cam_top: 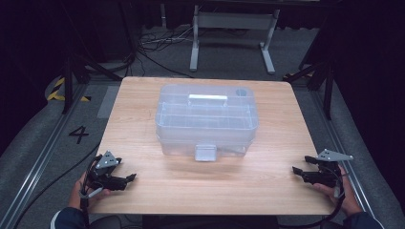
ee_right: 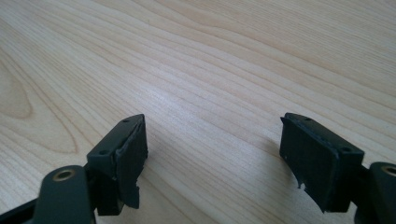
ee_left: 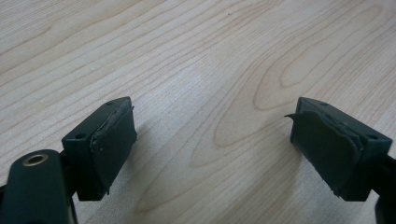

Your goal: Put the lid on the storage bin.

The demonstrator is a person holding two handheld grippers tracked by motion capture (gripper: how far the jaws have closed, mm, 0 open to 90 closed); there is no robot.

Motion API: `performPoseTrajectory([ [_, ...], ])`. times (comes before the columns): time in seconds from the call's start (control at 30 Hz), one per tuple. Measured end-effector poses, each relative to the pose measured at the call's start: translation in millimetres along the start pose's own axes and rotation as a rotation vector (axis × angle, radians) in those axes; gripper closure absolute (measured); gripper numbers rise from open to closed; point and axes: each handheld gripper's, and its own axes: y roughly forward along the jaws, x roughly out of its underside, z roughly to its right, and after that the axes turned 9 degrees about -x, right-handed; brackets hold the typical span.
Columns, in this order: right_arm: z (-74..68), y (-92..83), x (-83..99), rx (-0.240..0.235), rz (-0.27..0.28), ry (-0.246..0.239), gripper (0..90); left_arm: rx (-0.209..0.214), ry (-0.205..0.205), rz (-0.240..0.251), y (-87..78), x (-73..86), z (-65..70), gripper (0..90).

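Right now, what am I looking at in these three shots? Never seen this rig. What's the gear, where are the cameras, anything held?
No robot arm here: a person holds a hand-operated claw in each hand. The high view looks down on a wooden table. The left claw and right claw rest near its front corners. The other two views come from cameras riding on each claw, looking along its black jaws at bare wood. A clear plastic box with a lid, handle and front latch sits mid-table. Both claws, left and right, are open and hold nothing.
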Motion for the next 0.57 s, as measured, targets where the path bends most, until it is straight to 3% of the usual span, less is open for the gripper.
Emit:
performPoseTrajectory([
  [0.57, -0.1, 0.1, 0.0, 0.000, 0.000, 0.000, 23.5, -0.001, -0.002, 0.002, 0.7, -0.4, 0.1, 14.1],
])
